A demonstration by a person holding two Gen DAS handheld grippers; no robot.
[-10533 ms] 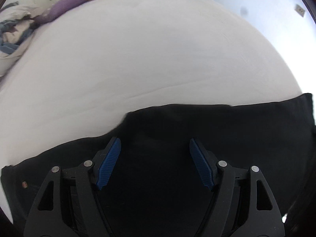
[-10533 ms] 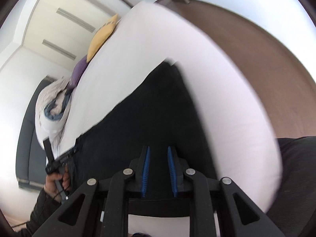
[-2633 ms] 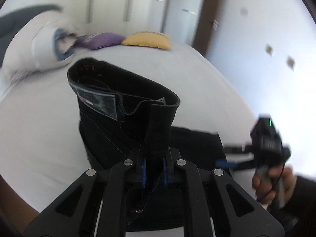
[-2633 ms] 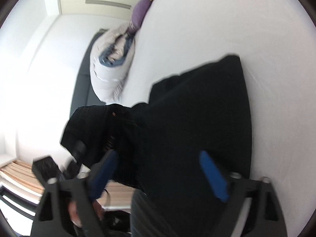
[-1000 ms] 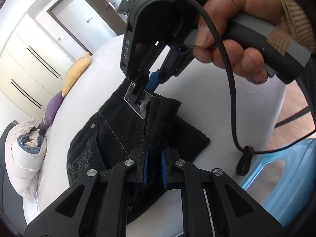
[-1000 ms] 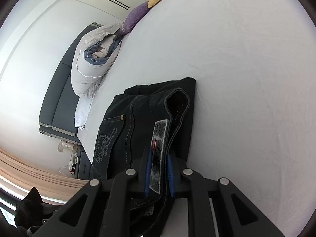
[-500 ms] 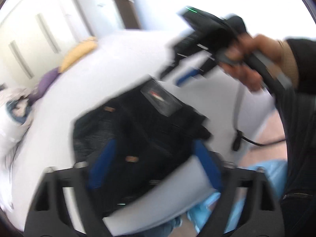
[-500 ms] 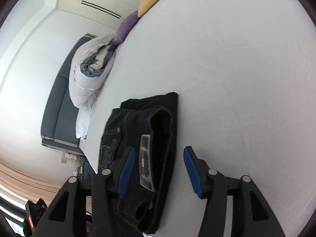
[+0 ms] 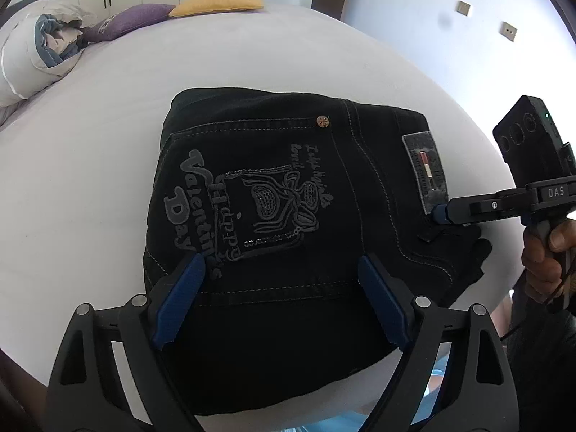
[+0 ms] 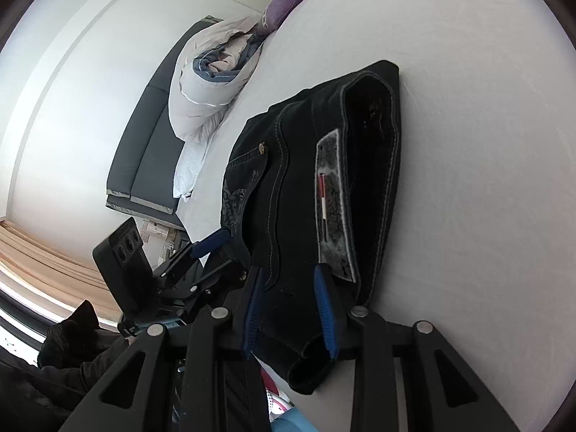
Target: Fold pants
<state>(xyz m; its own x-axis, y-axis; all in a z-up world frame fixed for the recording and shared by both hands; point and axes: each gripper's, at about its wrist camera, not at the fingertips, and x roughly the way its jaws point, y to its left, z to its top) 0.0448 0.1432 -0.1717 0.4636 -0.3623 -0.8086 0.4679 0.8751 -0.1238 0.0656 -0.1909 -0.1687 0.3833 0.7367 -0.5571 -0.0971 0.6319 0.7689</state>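
Black jeans (image 9: 273, 216) lie folded in a compact stack on the white bed (image 9: 90, 151), near its front edge, back pocket print facing up. My left gripper (image 9: 280, 302) is open and hovers over the stack's near edge, holding nothing. In the right wrist view my right gripper (image 10: 288, 306) has its blue pads on either side of the jeans' (image 10: 306, 187) waistband fold beside the grey label (image 10: 333, 201), narrowly apart around the cloth. The right gripper also shows in the left wrist view (image 9: 446, 213), at the stack's right edge.
A rolled white and blue duvet (image 9: 32, 54), a purple pillow (image 9: 126, 25) and a yellow pillow (image 9: 219, 0) lie at the bed's far end. A dark headboard (image 10: 144, 136) stands on the left. The bed edge lies just below the jeans, with something light blue (image 10: 288, 421) beneath it.
My left gripper has steadied and now hovers open over the folded stack. My right gripper has moved back onto the waistband and its jaws have narrowed around the fold.
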